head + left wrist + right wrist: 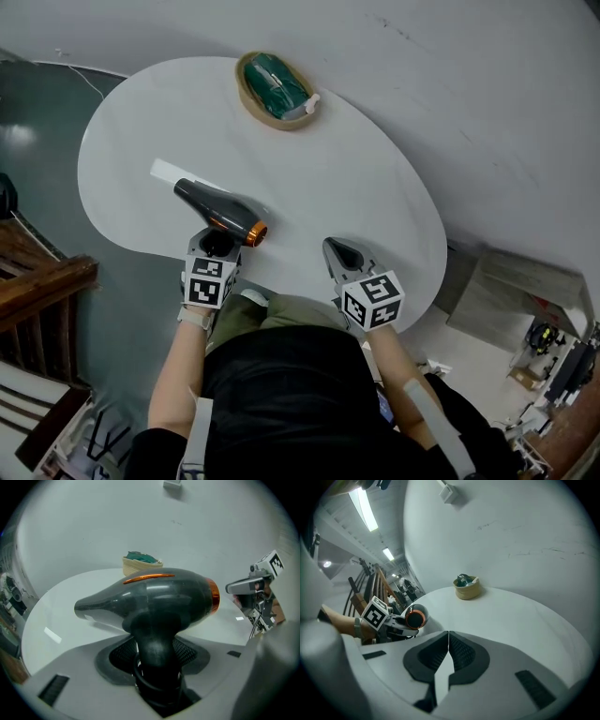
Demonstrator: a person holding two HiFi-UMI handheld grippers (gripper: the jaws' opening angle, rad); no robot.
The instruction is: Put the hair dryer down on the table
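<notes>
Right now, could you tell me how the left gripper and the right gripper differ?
The left gripper is clamped on the handle of the hair dryer, while the right gripper holds nothing. The left gripper's jaws stand apart around that handle, whereas the right gripper's jaws meet. Both point toward the table from its near edge.

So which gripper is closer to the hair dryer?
Left. The left gripper holds the hair dryer by its handle; the right gripper is apart from it, shut.
</notes>
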